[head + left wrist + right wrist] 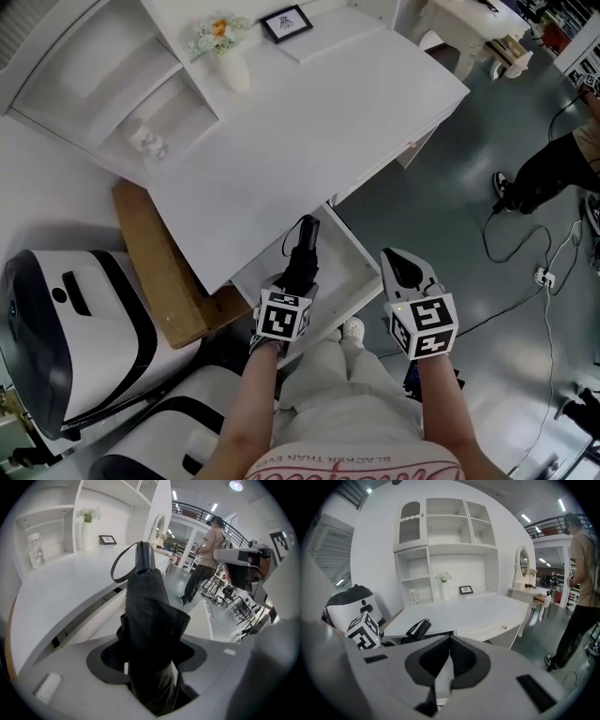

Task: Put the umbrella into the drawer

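Umbrella (302, 255), black and folded, is clamped by its fabric end between the jaws of the left gripper (295, 286). It hangs just above the open drawer (367, 279) with its handle pointing toward the back of that drawer. The left gripper view shows the cloth bunched between the pads, and the wrist strap (120, 569) standing out in a loose loop beside the handle (144, 557).

The likeliest trouble, as I judge it, lies at the back of the drawer, where the white desk (309, 131) overhangs. If the umbrella goes in too flat or too far forward, the handle could knock the desk's edge and stop short. The strap could also catch on that edge. The hold is on soft folds, not on the shaft, so a bump might twist the umbrella in the jaws. If it is let go while tilted, it could end up propped across the drawer's front rim, blocking any closing.

The right gripper (405, 267) is closed on nothing and hovers beside the drawer's front right corner. A careless swing there could nudge the drawer.
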The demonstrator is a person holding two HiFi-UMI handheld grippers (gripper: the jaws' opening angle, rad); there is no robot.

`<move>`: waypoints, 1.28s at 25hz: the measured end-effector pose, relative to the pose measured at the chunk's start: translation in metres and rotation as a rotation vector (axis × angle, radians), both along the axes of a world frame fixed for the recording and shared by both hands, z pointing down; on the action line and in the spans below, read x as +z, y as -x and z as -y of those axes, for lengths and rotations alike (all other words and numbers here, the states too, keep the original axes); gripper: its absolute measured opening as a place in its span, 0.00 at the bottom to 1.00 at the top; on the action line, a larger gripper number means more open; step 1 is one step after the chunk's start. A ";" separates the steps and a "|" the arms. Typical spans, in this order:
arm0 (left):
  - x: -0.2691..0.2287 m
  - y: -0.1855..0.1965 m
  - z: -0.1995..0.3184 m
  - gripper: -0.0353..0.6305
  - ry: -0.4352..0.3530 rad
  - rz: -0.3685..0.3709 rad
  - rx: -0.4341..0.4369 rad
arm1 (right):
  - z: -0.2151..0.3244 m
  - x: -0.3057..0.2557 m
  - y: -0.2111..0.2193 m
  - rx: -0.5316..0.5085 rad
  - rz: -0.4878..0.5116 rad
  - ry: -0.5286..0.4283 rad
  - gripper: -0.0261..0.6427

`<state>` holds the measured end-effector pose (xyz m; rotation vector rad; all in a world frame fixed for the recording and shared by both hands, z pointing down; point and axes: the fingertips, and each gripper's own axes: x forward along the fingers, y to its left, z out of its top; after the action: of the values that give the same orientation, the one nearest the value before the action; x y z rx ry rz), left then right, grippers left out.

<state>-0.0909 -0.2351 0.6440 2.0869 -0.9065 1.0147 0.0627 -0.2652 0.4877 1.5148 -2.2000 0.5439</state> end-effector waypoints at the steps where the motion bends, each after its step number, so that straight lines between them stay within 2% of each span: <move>1: 0.005 -0.001 0.000 0.44 0.013 0.003 0.004 | -0.001 0.003 0.000 0.004 0.000 0.007 0.05; 10: 0.041 -0.011 0.005 0.44 0.092 0.021 0.034 | -0.002 0.022 -0.002 0.021 0.001 0.049 0.05; 19: 0.078 -0.013 0.008 0.44 0.173 0.055 0.020 | -0.001 0.035 0.006 0.007 0.013 0.071 0.05; 32: 0.113 -0.021 0.012 0.44 0.263 0.068 -0.002 | -0.004 0.058 -0.002 0.021 0.017 0.119 0.05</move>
<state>-0.0700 -0.2472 0.7565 1.8422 -0.7626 1.1436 0.0644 -0.2610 0.5456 1.4784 -2.1261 0.6845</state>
